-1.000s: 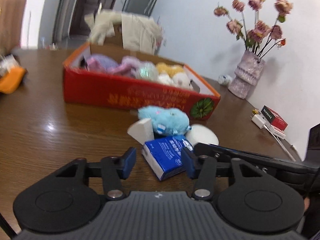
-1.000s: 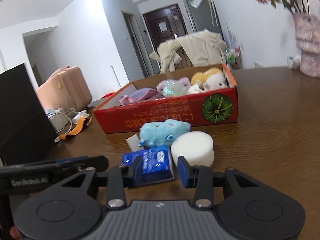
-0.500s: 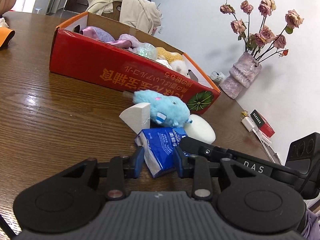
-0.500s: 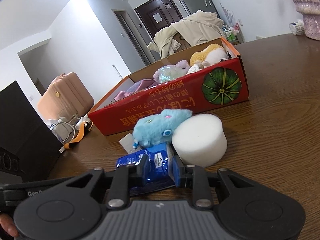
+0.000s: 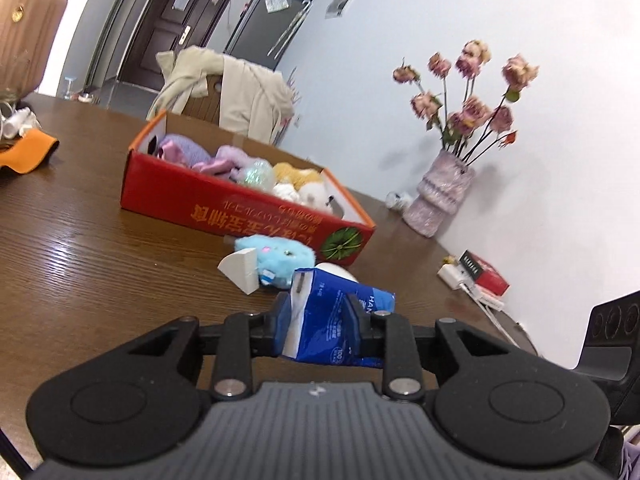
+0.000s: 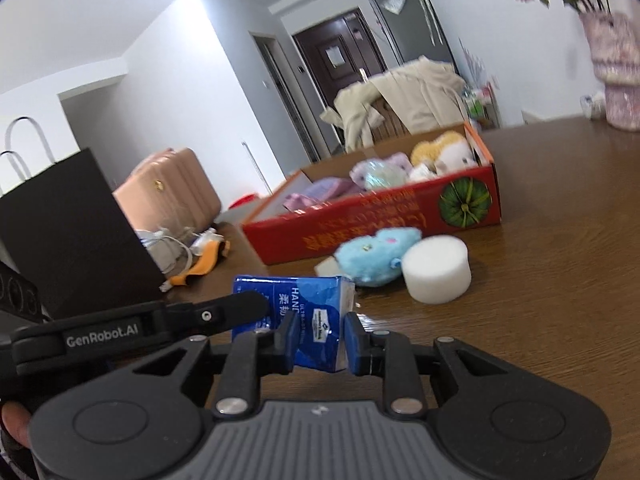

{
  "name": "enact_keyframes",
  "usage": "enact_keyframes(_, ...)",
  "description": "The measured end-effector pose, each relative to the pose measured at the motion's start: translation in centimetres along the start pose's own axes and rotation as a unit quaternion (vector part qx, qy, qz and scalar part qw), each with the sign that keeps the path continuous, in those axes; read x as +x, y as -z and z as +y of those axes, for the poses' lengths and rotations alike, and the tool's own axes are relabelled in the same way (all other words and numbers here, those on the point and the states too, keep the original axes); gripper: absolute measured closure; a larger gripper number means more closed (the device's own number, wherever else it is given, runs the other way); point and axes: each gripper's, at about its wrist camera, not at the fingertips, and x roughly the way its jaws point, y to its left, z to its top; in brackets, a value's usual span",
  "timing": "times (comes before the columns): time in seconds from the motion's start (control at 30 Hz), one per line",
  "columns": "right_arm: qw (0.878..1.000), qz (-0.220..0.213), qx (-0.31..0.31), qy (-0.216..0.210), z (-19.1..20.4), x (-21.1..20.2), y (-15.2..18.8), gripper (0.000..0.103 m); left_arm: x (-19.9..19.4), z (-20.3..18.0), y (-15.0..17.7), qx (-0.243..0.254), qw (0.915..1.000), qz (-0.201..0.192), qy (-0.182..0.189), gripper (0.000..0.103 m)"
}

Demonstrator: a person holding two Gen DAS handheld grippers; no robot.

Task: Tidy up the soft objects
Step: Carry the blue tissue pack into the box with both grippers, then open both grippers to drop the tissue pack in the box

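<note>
A blue tissue pack (image 5: pixel 326 320) is held above the brown table by both grippers. My left gripper (image 5: pixel 318 322) is shut on one end of it. My right gripper (image 6: pixel 318 340) is shut on the other end of the pack (image 6: pixel 308 312). Beyond it on the table lie a light blue plush toy (image 5: pixel 276 258), a white foam wedge (image 5: pixel 240 270) and a white foam cylinder (image 6: pixel 436 274). The red cardboard box (image 5: pixel 240 216) behind them holds several plush toys.
A vase of dried roses (image 5: pixel 444 196) stands at the far right by the wall. A red packet and a white charger (image 5: pixel 476 276) lie near the right edge. A black paper bag (image 6: pixel 68 232) and an orange cloth (image 6: pixel 204 260) sit at the left.
Both grippers closed on the tissue pack and lifted it off the table. The views have tilted upward, and the plush and foam pieces now sit farther away.
</note>
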Motion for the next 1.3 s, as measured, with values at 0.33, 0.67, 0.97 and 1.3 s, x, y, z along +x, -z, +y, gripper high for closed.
enact_keyframes(0.33, 0.998, -0.051, -0.036, -0.004, 1.4, -0.7, -4.3, 0.079, 1.3, -0.9, -5.6, 0.027, 0.999, -0.036, 0.006, 0.074)
enact_keyframes(0.67, 0.999, 0.02, 0.034, 0.023, -3.9, 13.2, -17.1, 0.08, 16.6, 5.1, -15.7, -0.039, 0.9963, 0.067, -0.035, 0.075)
enact_keyframes(0.97, 0.986, 0.118, 0.082, 0.079, -7.5, 20.2, -16.5, 0.079, 22.9, 8.0, -14.0, -0.033, 0.9878, 0.142, -0.056, 0.075)
enact_keyframes(1.3, 0.991, 0.085, 0.057, 0.086, -7.2, 18.8, -17.2, 0.066, 19.7, 6.6, -15.3, 0.015, 0.9932, 0.089, -0.074, 0.056)
